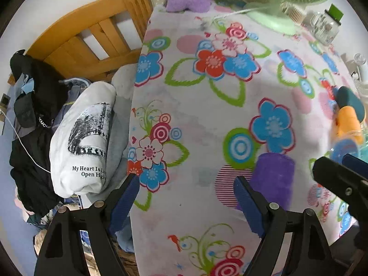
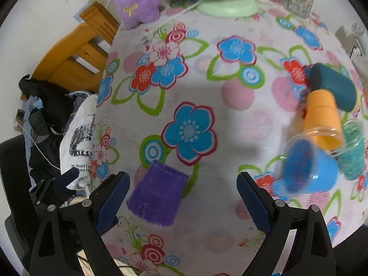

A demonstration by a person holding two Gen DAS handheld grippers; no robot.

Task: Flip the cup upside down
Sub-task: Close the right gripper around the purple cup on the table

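- Two grippers hover over the table [image 2: 230, 124] with its flowered cloth: the left gripper [image 1: 186, 197] and the right gripper [image 2: 182, 195] each have jaws wide apart, gripping nothing.
- Purple cup [image 2: 157, 193] stands wide end down on the table, between the right gripper's fingers in its view, untouched.
- Blue cup [image 2: 310, 170], orange cup [image 2: 322, 117] and teal cup [image 2: 331, 87] lie clustered, blurred, to the right.
- Purple plush toy [image 2: 133, 0] sits at the far edge, beside a green fan base [image 2: 230, 5].

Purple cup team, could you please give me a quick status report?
Left gripper and right gripper open, empty. Purple cup on tablecloth, wide end down. Nothing in the way.
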